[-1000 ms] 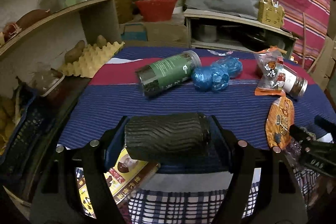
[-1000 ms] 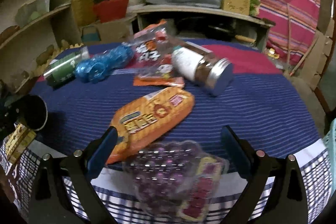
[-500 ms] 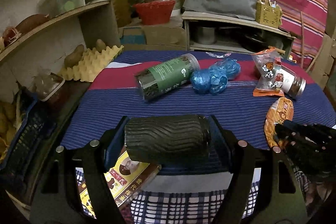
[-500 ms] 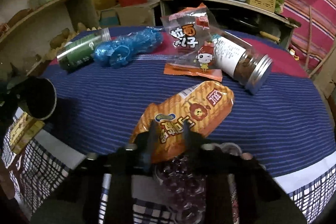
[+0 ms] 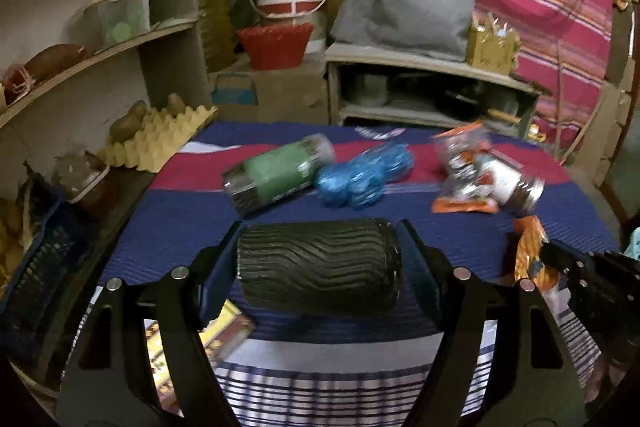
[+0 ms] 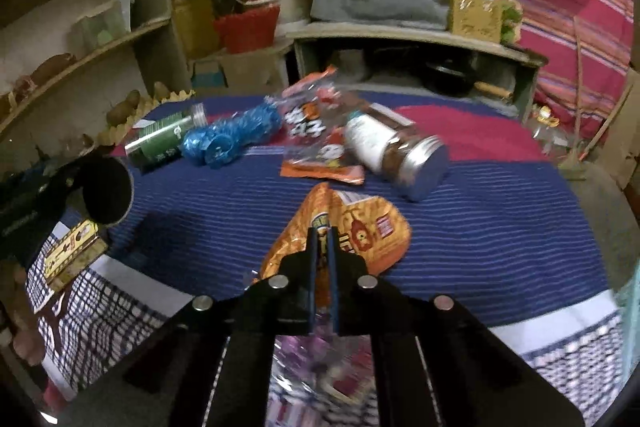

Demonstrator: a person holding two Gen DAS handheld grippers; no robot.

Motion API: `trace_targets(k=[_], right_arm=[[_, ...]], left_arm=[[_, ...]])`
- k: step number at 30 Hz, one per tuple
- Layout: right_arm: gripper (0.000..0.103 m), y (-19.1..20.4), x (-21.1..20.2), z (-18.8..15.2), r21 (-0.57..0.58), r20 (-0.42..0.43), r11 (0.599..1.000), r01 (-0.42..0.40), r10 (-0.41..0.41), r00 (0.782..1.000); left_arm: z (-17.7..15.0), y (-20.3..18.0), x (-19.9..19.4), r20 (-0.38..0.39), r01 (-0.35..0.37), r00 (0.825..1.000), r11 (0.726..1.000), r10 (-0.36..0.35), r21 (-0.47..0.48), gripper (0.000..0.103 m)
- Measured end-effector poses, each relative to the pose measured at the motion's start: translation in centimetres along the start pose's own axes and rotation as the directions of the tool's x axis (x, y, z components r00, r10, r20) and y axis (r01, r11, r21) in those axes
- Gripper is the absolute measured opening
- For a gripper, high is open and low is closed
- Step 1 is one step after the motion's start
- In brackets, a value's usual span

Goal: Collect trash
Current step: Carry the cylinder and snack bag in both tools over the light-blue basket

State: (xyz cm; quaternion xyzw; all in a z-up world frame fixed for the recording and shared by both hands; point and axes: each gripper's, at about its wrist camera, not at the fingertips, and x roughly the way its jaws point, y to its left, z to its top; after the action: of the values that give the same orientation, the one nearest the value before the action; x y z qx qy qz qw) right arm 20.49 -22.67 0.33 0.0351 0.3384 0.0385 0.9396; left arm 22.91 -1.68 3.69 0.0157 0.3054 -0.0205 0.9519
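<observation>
**Both grippers loaded over the striped cloth**

Left gripper (image 5: pixel 320 267): fingers spread wide, clamping a black ribbed cup (image 5: pixel 319 270) sideways. Right gripper (image 6: pixel 322 259): fingers nearly closed, pinching a clear purple-print bag (image 6: pixel 320 363). Orange snack bag (image 6: pixel 352 231) lies just beyond its tips at 12 o'clock; jar (image 6: pixel 396 155) at 1 o'clock.
</observation>
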Motion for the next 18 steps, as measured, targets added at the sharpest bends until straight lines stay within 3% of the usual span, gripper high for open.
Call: trace_targets(k=[10,18], right_arm=[[0.005,-6.2,-8.3,-1.0,0.033,0.101,0.998,0.052,-0.055,0.993],[0.005,-12.4,-13.0,-3.5,0.089,0.135,0.988,0.125,-0.136,0.981]], left_arm=[[-0.1,-7.3,-2.4,0.051,0.096,0.994,0.993,-0.099,0.073,0.074],[-1.2,-15.1,-3.8,0.064,0.17,0.981,0.967,-0.185,0.189,0.074]])
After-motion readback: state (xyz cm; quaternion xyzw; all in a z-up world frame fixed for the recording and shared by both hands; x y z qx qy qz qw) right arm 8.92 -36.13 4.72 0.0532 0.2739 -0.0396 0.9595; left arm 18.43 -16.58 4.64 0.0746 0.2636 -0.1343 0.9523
